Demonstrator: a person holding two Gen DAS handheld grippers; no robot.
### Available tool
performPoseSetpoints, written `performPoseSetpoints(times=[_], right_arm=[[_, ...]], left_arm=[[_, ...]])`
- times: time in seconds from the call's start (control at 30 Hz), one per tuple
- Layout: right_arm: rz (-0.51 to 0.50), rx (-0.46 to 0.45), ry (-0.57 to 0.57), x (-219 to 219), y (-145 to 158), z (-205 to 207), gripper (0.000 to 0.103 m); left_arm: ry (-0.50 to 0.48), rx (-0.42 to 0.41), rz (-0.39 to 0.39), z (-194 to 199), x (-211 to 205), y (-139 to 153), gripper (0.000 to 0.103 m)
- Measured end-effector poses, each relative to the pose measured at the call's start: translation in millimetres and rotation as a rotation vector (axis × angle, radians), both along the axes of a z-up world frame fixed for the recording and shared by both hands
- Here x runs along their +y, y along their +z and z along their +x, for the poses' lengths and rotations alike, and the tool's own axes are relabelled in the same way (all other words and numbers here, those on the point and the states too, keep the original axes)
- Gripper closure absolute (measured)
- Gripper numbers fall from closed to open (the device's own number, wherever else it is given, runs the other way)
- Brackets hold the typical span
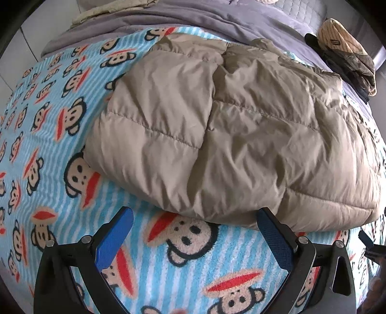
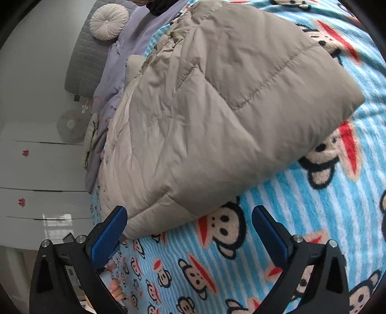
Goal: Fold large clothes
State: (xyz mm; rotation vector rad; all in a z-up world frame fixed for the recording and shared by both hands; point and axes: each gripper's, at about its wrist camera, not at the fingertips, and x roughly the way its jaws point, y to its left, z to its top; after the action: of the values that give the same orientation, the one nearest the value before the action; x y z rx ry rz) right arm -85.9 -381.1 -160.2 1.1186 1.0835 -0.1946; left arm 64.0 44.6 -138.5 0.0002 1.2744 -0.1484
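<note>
Both pairs of blue-padded tongs, left tongs [image 1: 194, 224] and right tongs [image 2: 189, 218], stand wide open and empty at the near edge of a folded beige quilted jacket [image 1: 231, 135] lying on a monkey-print blanket [image 1: 48, 135] covering the bed.

A folded beige quilted jacket [image 1: 229, 135] lies across the centre and right of the frame on a blue striped monkey-print blanket [image 1: 48, 135]. The left gripper [image 1: 195, 231] stands wide open at bottom centre, nothing between its blue pads [image 1: 115, 239], the right-hand pad just beside the jacket's near edge. Folded clothes [image 1: 347, 55] are stacked at upper right on grey bedding [image 1: 193, 21].
</note>
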Motion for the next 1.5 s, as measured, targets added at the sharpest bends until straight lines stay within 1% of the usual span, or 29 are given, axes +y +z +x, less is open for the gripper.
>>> performPoseSetpoints(times=[0.03, 0.1, 0.13, 0.2, 0.33, 0.4, 0.43, 0.53, 0.63, 0.73, 0.87, 0.93, 1.07, 1.1, 1.13, 1.17, 1.2, 1.23, 1.27, 1.3, 1.33, 1.4, 1.43, 1.5], right_arm=[[0.005, -0.001, -0.005, -0.4, -0.2, -4.6, 0.000], [0.021, 0.002, -0.017, -2.6, -3.1, -6.3, 0.000], [0.026, 0.002, -0.021, -4.3, -3.1, -10.6, 0.000], [0.038, -0.002, -0.029, -5.3, -5.0, -14.0, 0.000], [0.056, -0.014, -0.046, -5.3, -7.8, -19.5, 0.000], [0.085, -0.032, -0.072, -7.9, -9.7, -22.6, 0.000], [0.094, -0.099, -0.055, -9.0, -11.1, -23.5, 0.000], [0.152, -0.133, -0.096, -12.5, -16.9, -23.1, 0.000], [0.176, -0.147, -0.116, -14.6, -24.4, -16.6, 0.000], [0.221, -0.179, -0.133, -15.5, -32.3, -5.9, 0.000], [0.251, -0.208, -0.126, -12.1, -43.2, 12.8, 0.000], [0.253, -0.203, -0.117, -11.4, -51.6, 22.7, 0.000], [0.237, -0.194, -0.129, -11.2, -61.0, 35.0, 0.000], [0.238, -0.198, -0.140, -11.0, -61.2, 35.5, 0.000], [0.242, -0.200, -0.149, -11.4, -61.2, 34.9, 0.000], [0.247, -0.204, -0.161, -11.2, -61.2, 33.9, 0.001], [0.259, -0.205, -0.176, -11.5, -61.3, 31.6, 0.004], [0.265, -0.204, -0.186, -12.2, -61.3, 30.0, 0.016], [0.272, -0.188, -0.198, -12.8, -62.1, 27.5, 0.029], [0.277, -0.175, -0.200, -13.7, -62.6, 26.2, 0.051], [0.284, -0.180, -0.199, -14.3, -61.8, 25.5, 0.061], [0.267, -0.202, -0.180, -14.1, -53.6, 25.0, 0.073], [0.256, -0.215, -0.166, -13.3, -48.3, 24.8, 0.076], [0.243, -0.247, -0.137, -11.2, -35.4, 21.2, 0.079]], left_arm=[[0.007, 0.002, -0.007, 1.2, 2.8, -1.7, 0.000], [0.021, 0.023, -0.072, 2.3, 10.5, -4.6, 0.000], [0.028, 0.043, -0.144, 3.0, 16.5, -5.8, 0.000], [0.071, 0.057, -0.271, 4.0, 31.9, -5.8, 0.000], [0.113, 0.052, -0.436, 6.9, 53.9, -3.9, 0.000], [0.123, 0.060, -0.498, 9.7, 60.1, -7.8, 0.000], [0.131, 0.068, -0.528, 12.6, 62.9, -12.6, 0.000], [0.157, 0.079, -0.573, 20.8, 68.2, -24.5, 0.000], [0.195, 0.080, -0.613, 32.5, 71.7, -33.6, 0.000], [0.208, 0.077, -0.630, 45.6, 71.2, -39.5, 0.000], [0.215, 0.089, -0.664, 56.7, 55.3, -50.3, 0.000], [0.237, 0.098, -0.666, 62.3, 51.3, -57.5, 0.000], [0.266, 0.086, -0.652, 70.7, 43.3, -63.3, 0.000], [0.278, 0.075, -0.648, 71.2, 42.7, -61.5, 0.002], [0.284, 0.062, -0.643, 69.9, 42.7, -59.3, 0.018], [0.278, 0.048, -0.644, 69.0, 42.7, -57.0, 0.043], [0.266, 0.047, -0.676, 69.5, 43.1, -55.4, 0.053], [0.267, 0.046, -0.703, 70.2, 44.7, -54.4, 0.068], [0.268, 0.042, -0.727, 70.0, 47.1, -52.2, 0.077], [0.260, 0.030, -0.742, 69.4, 48.4, -46.5, 0.080], [0.253, 0.019, -0.747, 68.2, 49.4, -40.9, 0.082], [0.228, -0.018, -0.749, 64.6, 49.1, -25.5, 0.085], [0.209, -0.036, -0.754, 62.3, 48.4, -16.4, 0.085], [0.175, -0.067, -0.763, 54.8, 54.2, -0.2, 0.085]])
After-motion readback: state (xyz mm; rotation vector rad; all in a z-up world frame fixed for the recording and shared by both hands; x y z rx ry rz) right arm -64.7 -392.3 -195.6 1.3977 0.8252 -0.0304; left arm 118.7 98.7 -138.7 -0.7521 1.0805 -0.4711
